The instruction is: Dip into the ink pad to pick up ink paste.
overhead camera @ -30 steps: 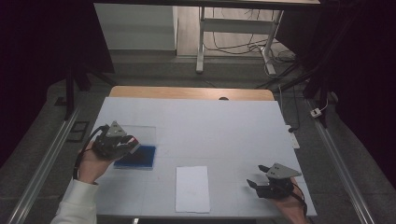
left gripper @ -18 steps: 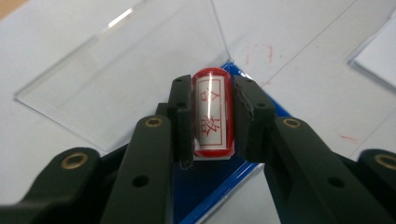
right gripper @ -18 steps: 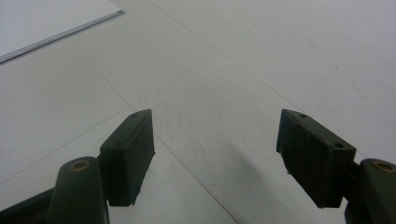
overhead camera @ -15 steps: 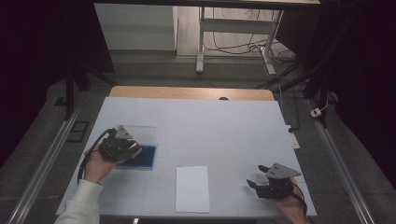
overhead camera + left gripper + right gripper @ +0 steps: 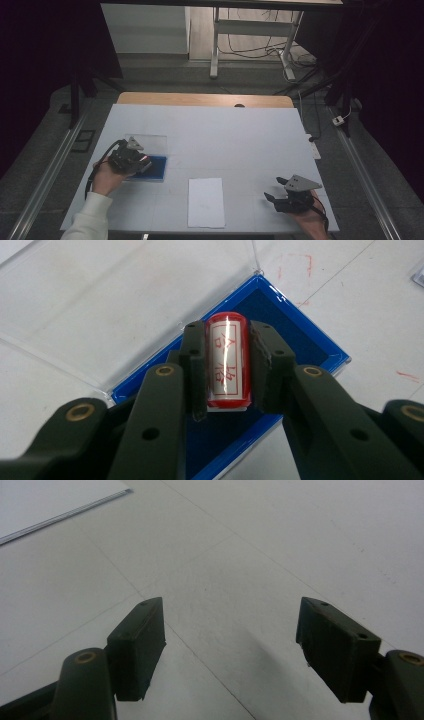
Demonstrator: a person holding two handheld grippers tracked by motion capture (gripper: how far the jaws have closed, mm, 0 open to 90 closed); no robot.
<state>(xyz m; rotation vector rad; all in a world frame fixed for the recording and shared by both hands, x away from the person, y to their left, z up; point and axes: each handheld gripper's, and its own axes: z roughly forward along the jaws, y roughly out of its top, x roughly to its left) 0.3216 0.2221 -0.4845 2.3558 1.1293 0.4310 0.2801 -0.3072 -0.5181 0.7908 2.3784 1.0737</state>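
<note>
From the high view, the left gripper sits over the blue ink pad near the left edge of the table, with the pad's clear lid folded open behind it; a sheet of white paper lies near the front edge at the middle, well apart from the pad, and the right gripper rests low over bare table at the front right. The step in hand looks like inking the stamp, so the paper is probably where it goes next. In the left gripper view, the jaws are clamped on a red stamp with a white label, held squarely between the pads over the dark blue felt of the ink pad; whether the stamp's face touches the felt cannot be told. To do this well, press straight down so the whole face meets the felt evenly, keep the stamp inside the blue frame and off its rim, and lift without sliding, so the ink doesn't smear and the light tray isn't dragged. In the right gripper view, the jaws stand wide apart with nothing between them, over the table, a corner of the paper at the far left; it could steady the sheet when the stamp comes down.
</note>
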